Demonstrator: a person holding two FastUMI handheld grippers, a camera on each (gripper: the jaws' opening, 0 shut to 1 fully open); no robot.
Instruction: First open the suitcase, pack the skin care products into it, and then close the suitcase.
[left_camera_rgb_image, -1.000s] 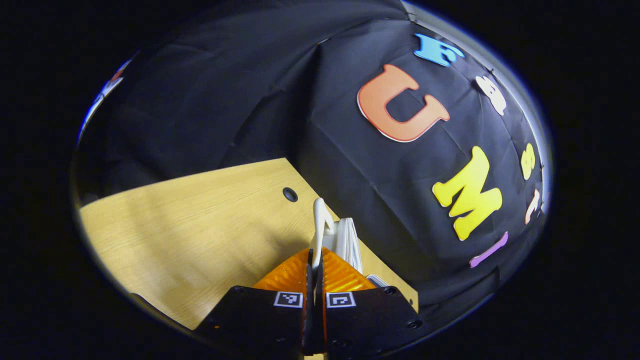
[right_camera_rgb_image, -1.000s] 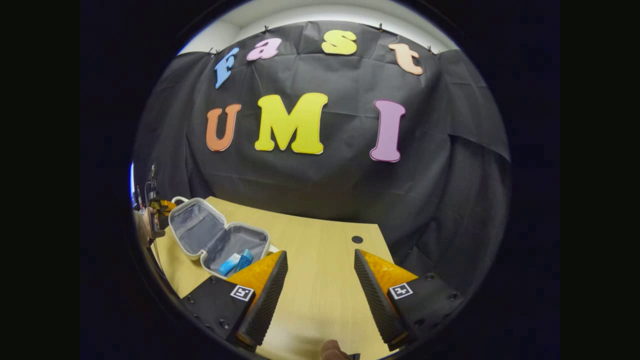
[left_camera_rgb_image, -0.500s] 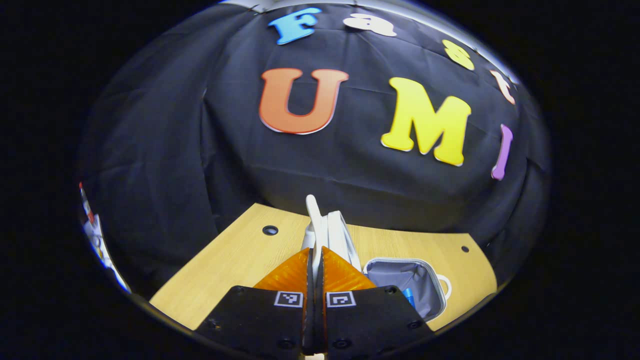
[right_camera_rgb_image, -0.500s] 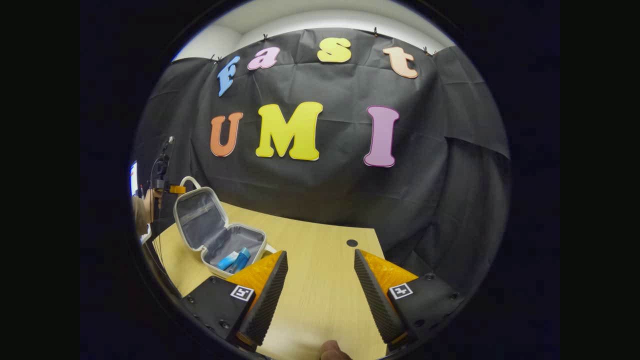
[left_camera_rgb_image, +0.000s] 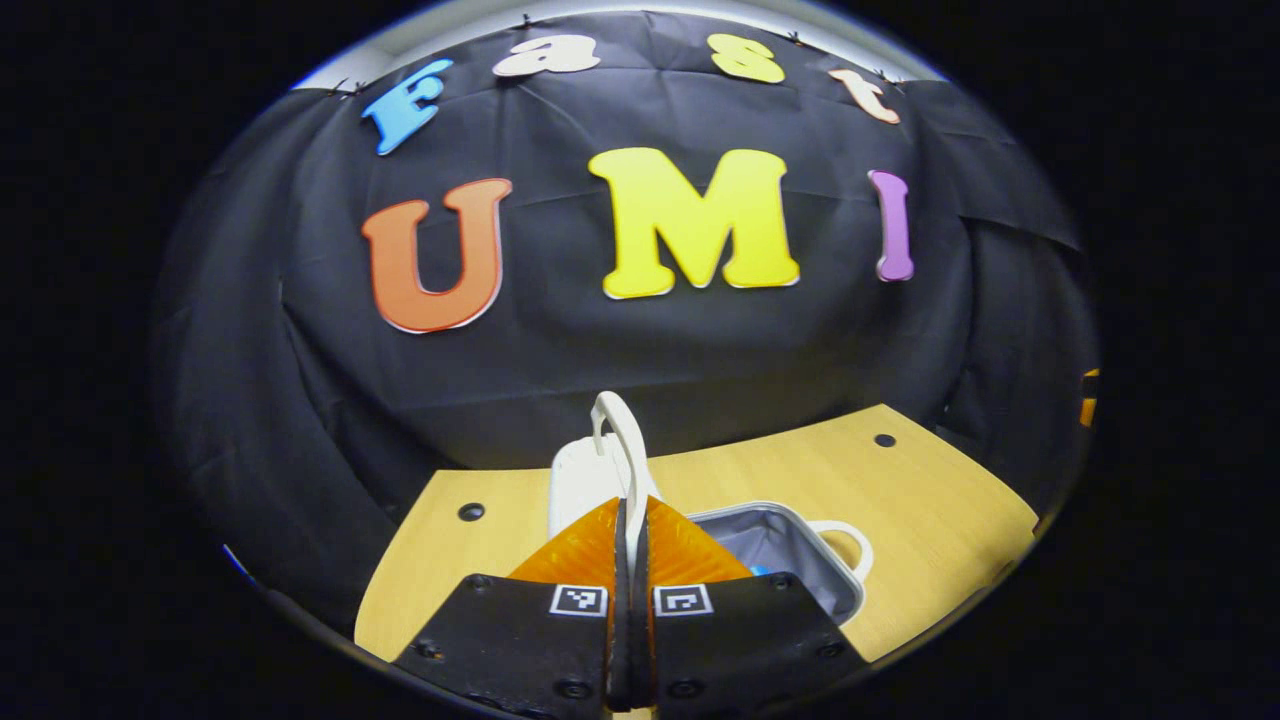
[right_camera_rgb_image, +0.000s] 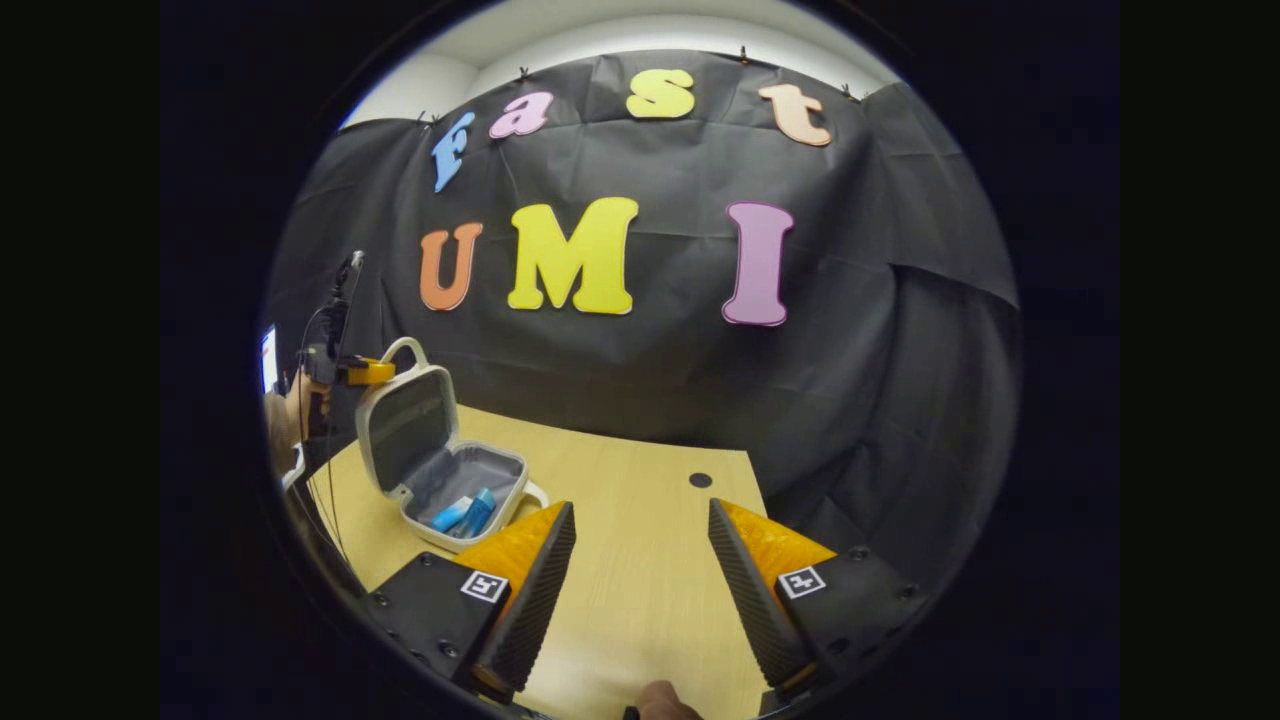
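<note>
Black cloth backs a wooden table, on which the small white suitcase sits at the left of the right gripper view, base flat and lid raised near upright, with blue skin care products inside the base. The left gripper, jaws pinched narrow on the lid's handle, sits directly behind the lid, so the base lies forward and right of it. The right gripper hangs wide and empty over bare table, well apart from the suitcase.

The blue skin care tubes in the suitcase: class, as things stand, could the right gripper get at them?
Probably yes. The right gripper is open and holds nothing, the lid stands raised, held up by the left gripper at its handle, and the blue tubes lie uncovered in the base, across bare table.
</note>
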